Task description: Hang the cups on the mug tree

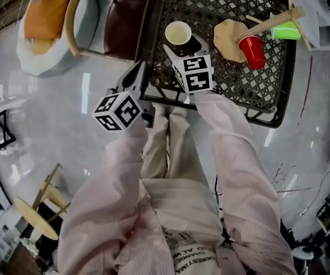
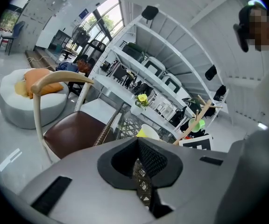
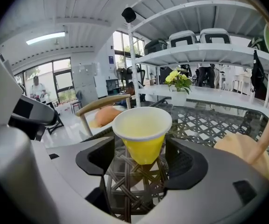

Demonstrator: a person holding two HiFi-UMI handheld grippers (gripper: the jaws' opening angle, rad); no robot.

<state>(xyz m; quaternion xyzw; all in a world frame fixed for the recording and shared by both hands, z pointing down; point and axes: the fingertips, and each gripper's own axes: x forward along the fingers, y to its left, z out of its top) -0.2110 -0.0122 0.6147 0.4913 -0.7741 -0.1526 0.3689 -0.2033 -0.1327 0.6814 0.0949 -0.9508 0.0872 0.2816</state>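
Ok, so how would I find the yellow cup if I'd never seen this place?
Look for the dark woven table with a wooden mug tree on it. The tree carries a red cup and a green cup. The yellow cup stands upright on the tabletop by itself, between the open jaws of the right gripper, white inside.

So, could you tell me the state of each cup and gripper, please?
Yellow cup: upright on table, between open jaws, ungripped.
Green cup: hung on tree.
Red cup: by the tree; hung or not, unclear.
Right gripper: open.
Left gripper: shut, empty.
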